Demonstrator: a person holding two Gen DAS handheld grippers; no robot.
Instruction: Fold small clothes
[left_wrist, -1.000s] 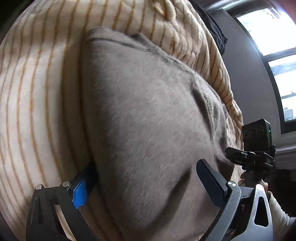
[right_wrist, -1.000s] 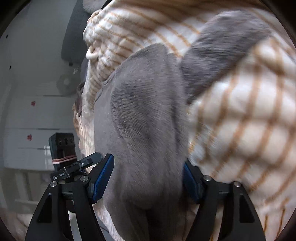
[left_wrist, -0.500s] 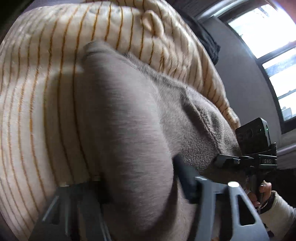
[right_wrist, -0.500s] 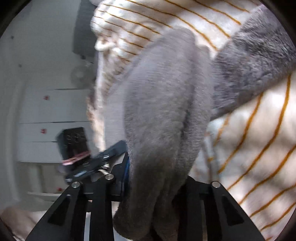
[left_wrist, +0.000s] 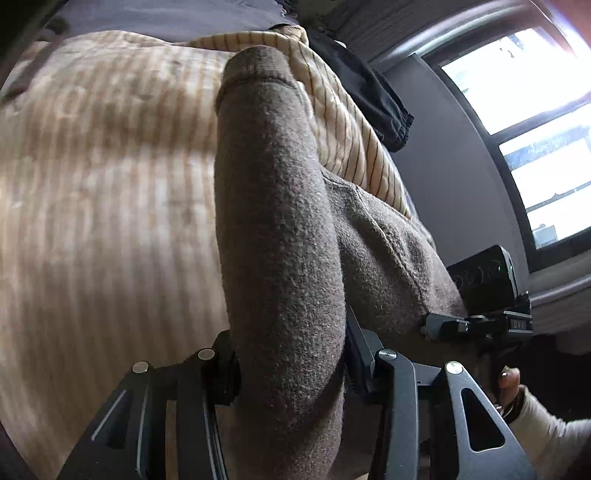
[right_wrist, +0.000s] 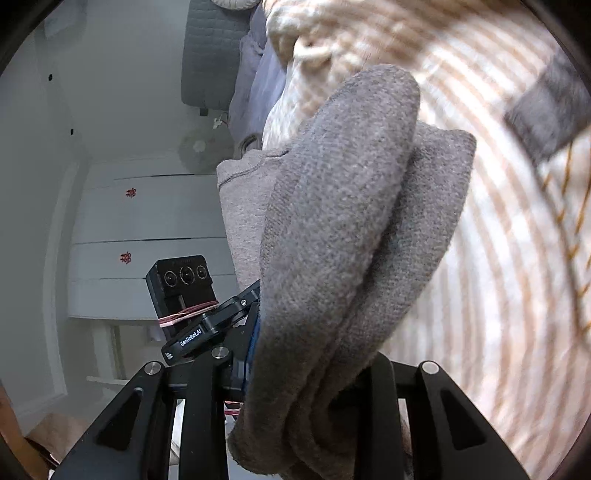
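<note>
— While the grey-brown fleece garment (left_wrist: 280, 229) hangs bunched between both tools, where exactly does it sit?

— From the left wrist it fills the middle, a thick roll running from 6 o'clock up toward 12, with a stitched hem at its top end. The left gripper (left_wrist: 291, 365) is clamped on that roll: its fingers (left_wrist: 221, 363) press into the fabric from 8 and 4 o'clock, drawn narrow, cloth filling the whole gap.

— And the other side?

— Same garment (right_wrist: 332, 229) from the right wrist, folded into two or three layers that bulge up toward 1 o'clock. The right gripper (right_wrist: 310, 373) pinches the lower edge of those layers; the left-hand finger shows a strip of blue pad against the cloth, the other is mostly buried behind the fleece.

— What lies under it?

— A cream blanket with orange stripes (left_wrist: 103, 206), spreading from 9 o'clock across to 1 in the left view. The garment's far part rests against it toward 3 o'clock.

— Anything further out?

— A dark piece of clothing (left_wrist: 373, 103) on the blanket's edge at 1 o'clock, and a bright window (left_wrist: 532, 122) at 2. At 4 o'clock the other tool's camera block (left_wrist: 484, 280) shows, with a hand (left_wrist: 509, 387) below it. In the right view, white drawers (right_wrist: 147, 236) sit at 9 o'clock and a grey quilted panel (right_wrist: 214, 51) at 11.
</note>
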